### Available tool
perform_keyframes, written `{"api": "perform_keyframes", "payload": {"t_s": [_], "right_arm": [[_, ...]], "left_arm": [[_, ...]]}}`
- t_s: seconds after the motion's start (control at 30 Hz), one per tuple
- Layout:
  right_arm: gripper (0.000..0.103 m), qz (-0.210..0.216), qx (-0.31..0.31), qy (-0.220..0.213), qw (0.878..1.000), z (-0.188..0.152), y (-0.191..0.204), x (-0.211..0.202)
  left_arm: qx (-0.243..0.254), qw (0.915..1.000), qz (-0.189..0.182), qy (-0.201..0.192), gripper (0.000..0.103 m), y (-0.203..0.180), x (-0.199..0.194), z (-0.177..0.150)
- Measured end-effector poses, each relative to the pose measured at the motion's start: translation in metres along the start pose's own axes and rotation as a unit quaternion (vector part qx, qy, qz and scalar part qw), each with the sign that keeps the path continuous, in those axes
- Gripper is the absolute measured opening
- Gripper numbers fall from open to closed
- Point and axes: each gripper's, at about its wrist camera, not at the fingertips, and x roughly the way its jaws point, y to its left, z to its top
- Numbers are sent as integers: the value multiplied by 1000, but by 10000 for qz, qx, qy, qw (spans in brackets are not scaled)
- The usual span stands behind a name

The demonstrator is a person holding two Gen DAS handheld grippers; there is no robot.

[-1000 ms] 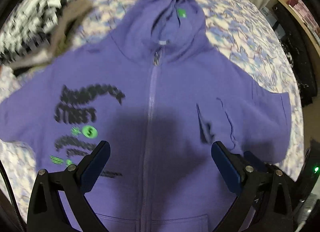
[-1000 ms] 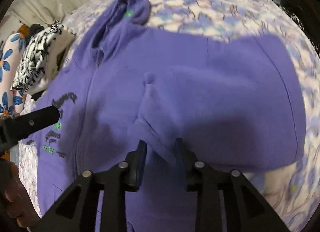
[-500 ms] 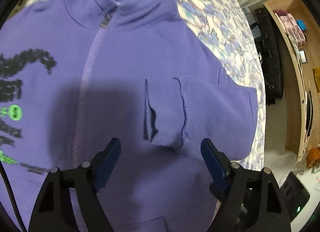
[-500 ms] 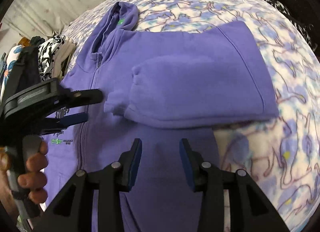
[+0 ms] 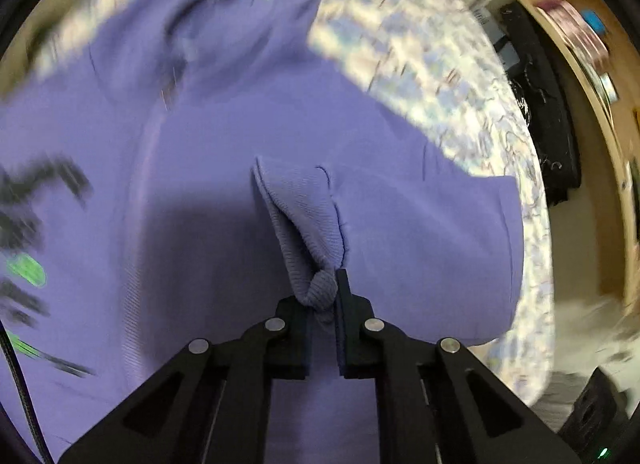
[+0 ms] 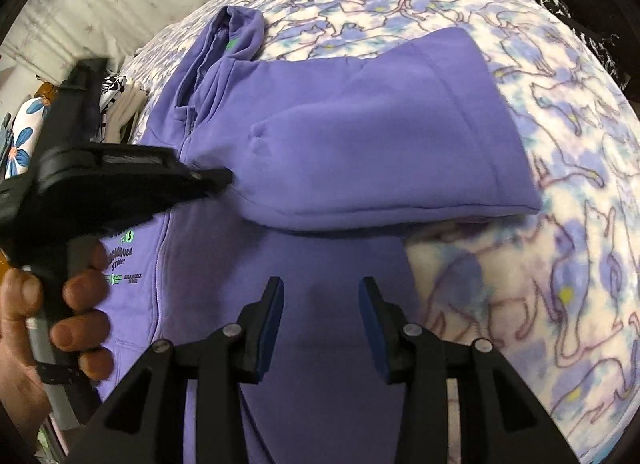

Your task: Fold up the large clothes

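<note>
hoodie [image 5: 208, 192]: your left fingers [image 5: 343, 296] have just closed on the sleeve cuff [image 5: 308, 216]; right fingers [image 6: 272, 316] hover half-open, empty. next, carry the cuff across the chest.

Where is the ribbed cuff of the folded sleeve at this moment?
In the left wrist view the ribbed cuff lies on the chest of the purple hoodie, right of the zipper; its lower corner is pinched in the left hand-held gripper.

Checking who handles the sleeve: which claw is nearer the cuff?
Left. The left claw is shut on the ribbed cuff, pinching its corner. The right claw is open and empty over the hoodie body, below the folded sleeve, apart from the cuff.
</note>
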Motion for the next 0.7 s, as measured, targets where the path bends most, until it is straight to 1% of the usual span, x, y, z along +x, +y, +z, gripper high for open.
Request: {"api": "perform_keyframes", "payload": {"t_s": [0.03,0.1,0.2,0.27,0.3,0.33,0.37,0.4,0.47,0.5,0.53,0.57,0.6,0.63,0.67,0.7], "right_arm": [[39,-8,17,-19,10000,1,-1,-2],[39,-4,37,-58,10000,2,-2,-5],[39,9,33,-98,9999,4,-1,-9],[39,29,11,-97,9999,5,2,-8],[39,32,-16,-75,10000,5,4,-6],[39,24,-47,-35,10000,5,7,-3],[39,16,-81,8,10000,5,10,1],[39,5,-120,50,9999,6,13,5],[39,-43,-202,136,9997,6,19,12],[42,-53,-224,165,9996,5,20,15],[48,-66,-245,200,9995,6,22,18],[50,-68,-265,222,9994,7,24,21],[50,-65,-273,218,9994,9,24,21],[50,-53,-272,213,9994,12,24,21],[51,-5,-254,194,9995,17,23,20],[51,26,-234,172,9996,22,21,19]], "left_arm": [[108,9997,111,-170,6,-3,-10,2],[307,9966,398,-654,6,-4,-40,8],[319,9886,803,-1236,6,15,-81,15],[291,9841,1076,-1381,6,36,-95,15],[265,9813,1297,-1394,7,49,-97,15],[235,9797,1450,-1366,7,59,-97,13],[129,9779,1667,-1255,7,76,-92,11],[30,9777,1768,-1135,7,90,-85,9],[-272,9793,1877,-712,18,125,-63,1],[-424,9796,1894,-525,26,139,-54,-2],[-611,9806,1833,-340,30,153,-44,-6],[-802,9819,1705,-181,31,163,-36,-9],[-954,9828,1579,-77,35,170,-31,-12],[-1132,9834,1419,-48,43,177,-29,-14],[-1228,9832,1348,-96,47,180,-30,-14],[-1301,9827,1304,-201,57,183,-33,-14]]}}
